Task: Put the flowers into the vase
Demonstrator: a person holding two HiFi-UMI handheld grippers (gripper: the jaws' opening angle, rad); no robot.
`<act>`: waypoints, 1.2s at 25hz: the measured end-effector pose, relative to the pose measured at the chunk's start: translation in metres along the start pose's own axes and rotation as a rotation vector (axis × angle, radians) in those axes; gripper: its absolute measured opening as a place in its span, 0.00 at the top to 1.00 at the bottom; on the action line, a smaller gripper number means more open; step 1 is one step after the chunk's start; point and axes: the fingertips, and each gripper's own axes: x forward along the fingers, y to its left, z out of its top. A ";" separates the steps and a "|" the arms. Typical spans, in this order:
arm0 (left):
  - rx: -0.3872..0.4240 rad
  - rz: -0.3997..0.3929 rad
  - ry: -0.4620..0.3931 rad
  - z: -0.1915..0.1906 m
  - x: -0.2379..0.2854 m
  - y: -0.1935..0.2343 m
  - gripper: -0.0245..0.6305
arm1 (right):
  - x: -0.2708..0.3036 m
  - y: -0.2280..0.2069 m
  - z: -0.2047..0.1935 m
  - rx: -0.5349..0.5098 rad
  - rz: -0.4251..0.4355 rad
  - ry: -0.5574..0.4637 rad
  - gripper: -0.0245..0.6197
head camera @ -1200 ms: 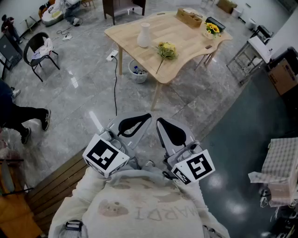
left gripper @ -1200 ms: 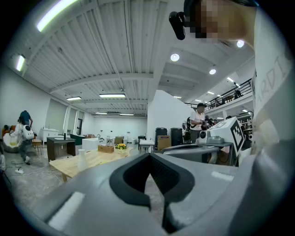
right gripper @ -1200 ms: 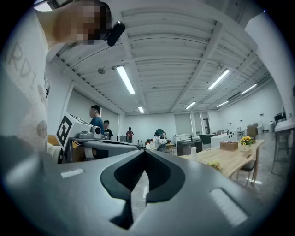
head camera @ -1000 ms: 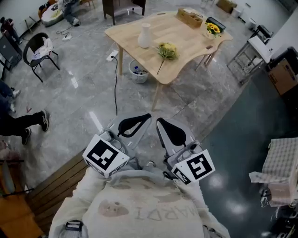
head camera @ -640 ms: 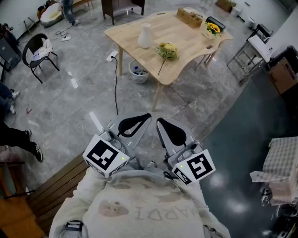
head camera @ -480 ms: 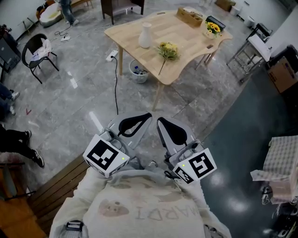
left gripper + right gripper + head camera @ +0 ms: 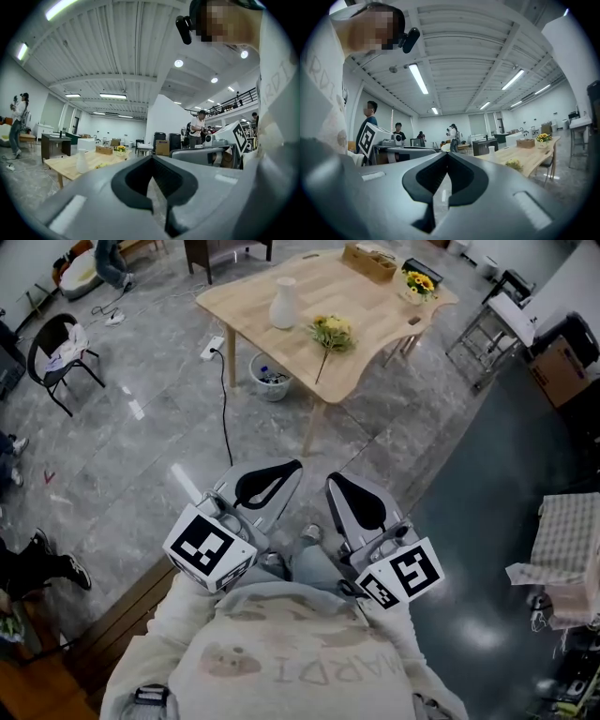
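Pale sweatshirt (image 7: 281,652) fills the bottom of the head view. Both tools are held close against the chest, side by side, pointing forward over the grey stone floor (image 7: 141,456).

Left gripper (image 7: 296,465): jaws closed, tips touching, gripping nothing. Its own view shows the two tips meeting, with only the hollow loop behind them open. Its marker cube (image 7: 206,549) sits at the near end, by the sweatshirt.

Right gripper (image 7: 329,476): same state, jaws pressed together at the tips and empty, as the right gripper view shows plainly. It sits just beside the left one, not touching it.

Both grippers are well apart from the table (image 7: 375,306), a light wooden one with a wavy edge at the top of the head view. The flowers (image 7: 333,332), a yellow bunch, lie flat on the tabletop near its front edge, stem running toward that edge. The vase (image 7: 283,304) is white and upright on the same table, to the left of the flowers, near them but not touching. The flowers are on the table, not in the vase.

Farther back on the table are a wooden box (image 7: 367,259) and a sunflower pot (image 7: 419,282). A bin (image 7: 270,379) stands under the table, and a black cable (image 7: 223,399) trails across the floor beside it. A chair (image 7: 56,348) stands far left.
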 end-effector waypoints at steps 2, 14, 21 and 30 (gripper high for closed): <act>-0.002 -0.002 0.000 0.000 0.004 0.006 0.96 | 0.004 -0.006 0.000 0.001 -0.011 -0.003 0.92; 0.040 0.020 0.001 0.007 0.068 0.063 0.96 | 0.063 -0.078 0.009 0.000 0.034 -0.023 0.92; 0.051 0.050 -0.005 0.022 0.124 0.102 0.96 | 0.098 -0.137 0.027 -0.001 0.071 -0.028 0.92; 0.063 0.096 -0.013 0.035 0.198 0.140 0.96 | 0.129 -0.214 0.043 -0.004 0.119 -0.037 0.92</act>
